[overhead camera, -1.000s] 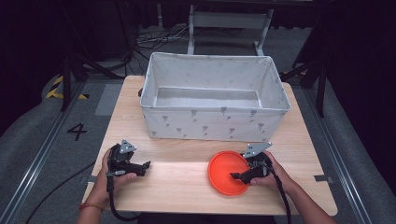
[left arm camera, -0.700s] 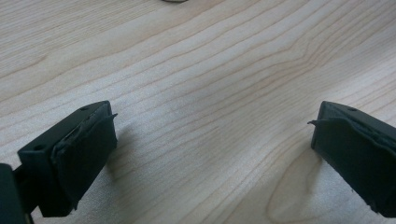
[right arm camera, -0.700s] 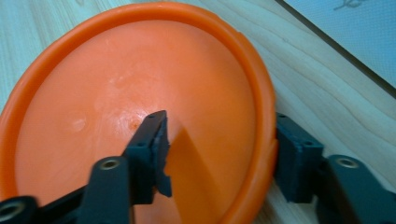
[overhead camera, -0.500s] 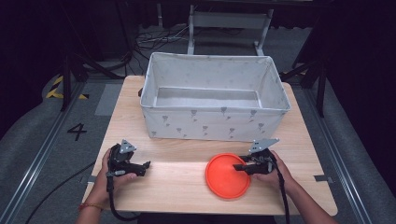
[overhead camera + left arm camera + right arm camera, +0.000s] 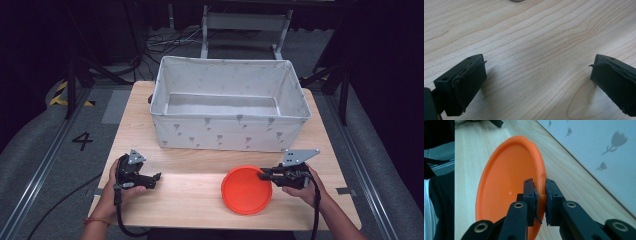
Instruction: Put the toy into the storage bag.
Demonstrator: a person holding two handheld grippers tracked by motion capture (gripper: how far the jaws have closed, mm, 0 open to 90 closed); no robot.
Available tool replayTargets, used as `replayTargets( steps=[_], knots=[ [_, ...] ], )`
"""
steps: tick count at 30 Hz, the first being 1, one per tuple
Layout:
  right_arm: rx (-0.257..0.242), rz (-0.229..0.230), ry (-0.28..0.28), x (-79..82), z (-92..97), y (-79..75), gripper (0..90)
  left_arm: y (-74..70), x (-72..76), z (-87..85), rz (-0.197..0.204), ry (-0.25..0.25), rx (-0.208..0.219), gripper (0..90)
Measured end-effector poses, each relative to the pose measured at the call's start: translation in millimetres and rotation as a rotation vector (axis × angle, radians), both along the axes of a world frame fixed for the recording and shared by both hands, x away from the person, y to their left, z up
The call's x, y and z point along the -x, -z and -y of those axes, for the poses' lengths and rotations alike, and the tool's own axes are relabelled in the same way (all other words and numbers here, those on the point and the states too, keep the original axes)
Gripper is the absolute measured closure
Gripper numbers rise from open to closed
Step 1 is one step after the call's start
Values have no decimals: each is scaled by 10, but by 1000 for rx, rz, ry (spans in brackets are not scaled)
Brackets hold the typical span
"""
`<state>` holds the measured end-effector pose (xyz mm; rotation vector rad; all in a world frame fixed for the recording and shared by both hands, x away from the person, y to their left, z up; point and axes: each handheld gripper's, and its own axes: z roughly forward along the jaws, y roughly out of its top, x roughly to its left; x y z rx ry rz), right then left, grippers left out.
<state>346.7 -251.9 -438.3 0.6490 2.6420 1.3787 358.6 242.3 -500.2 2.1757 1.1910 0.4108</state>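
Note:
An orange plate (image 5: 245,192) lies on the wooden table (image 5: 185,200), near the front edge and right of centre. My right gripper (image 5: 262,174) reaches in from the right, and its jaws are shut on the plate's right rim. In the right gripper view the orange plate (image 5: 506,182) has its rim pinched between the two pads of the right gripper (image 5: 539,185). At the front left, my left gripper (image 5: 156,177) rests low over bare wood. The left gripper (image 5: 536,72) has its jaws wide open with nothing between them.
A large white fabric bin (image 5: 227,132) with a small flower print stands across the back half of the table; nothing shows inside it. Its front wall (image 5: 599,150) runs close beside the plate. Dark floor, cables and a metal frame surround the table.
My right gripper has slid to the right, from over the plate's inside to its right rim. The plate has barely shifted. The left gripper has not moved.

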Motion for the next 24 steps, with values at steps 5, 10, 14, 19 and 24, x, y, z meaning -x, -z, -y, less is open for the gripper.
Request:
replayTargets(
  steps=[5, 10, 14, 19, 24],
  knots=[
    [18, 65, -1, 85, 43, -154, 825, 0, -2, -1, 0, 2, 0, 5],
    [19, 78, 13, 109, 122, -231, 826, 0, -1, -1, 1, 1, 0, 5],
    [48, 102, 27, 136, 193, -305, 827, 0, -2, -2, 0, 3, -1, 5],
    [56, 117, 33, 163, 258, -385, 827, 0, -3, -2, 0, 3, -1, 5],
    [66, 126, 36, 190, 279, -441, 827, 1, -3, -2, 0, 4, 1, 5]
  ],
)
